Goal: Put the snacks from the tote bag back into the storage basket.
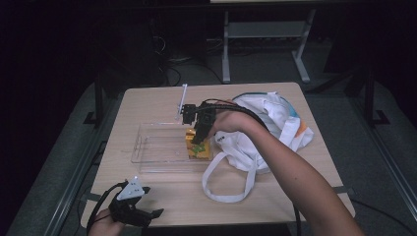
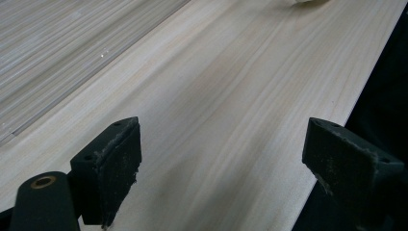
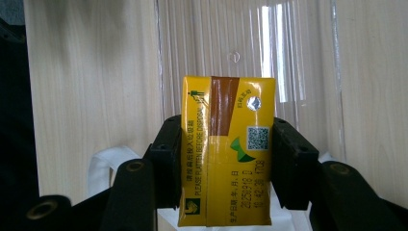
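Note:
My right gripper (image 1: 198, 139) is shut on a yellow drink carton (image 3: 226, 149) and holds it over the right end of a clear plastic tray (image 1: 147, 145). In the right gripper view both black jaws press the carton's sides, and its top, with a brown band and a foil straw hole, faces the camera. The carton (image 1: 198, 147) shows yellow and green in the high view. My left gripper (image 1: 147, 216) rests at the table's near left edge, open, with bare wood between its jaws (image 2: 221, 159).
A white tote bag (image 1: 265, 123) with long loop handles lies on the right half of the wooden table (image 1: 147, 98), against the tray's right end. A thin white stick (image 1: 182, 101) lies behind the tray. The floor and table legs beyond are dark.

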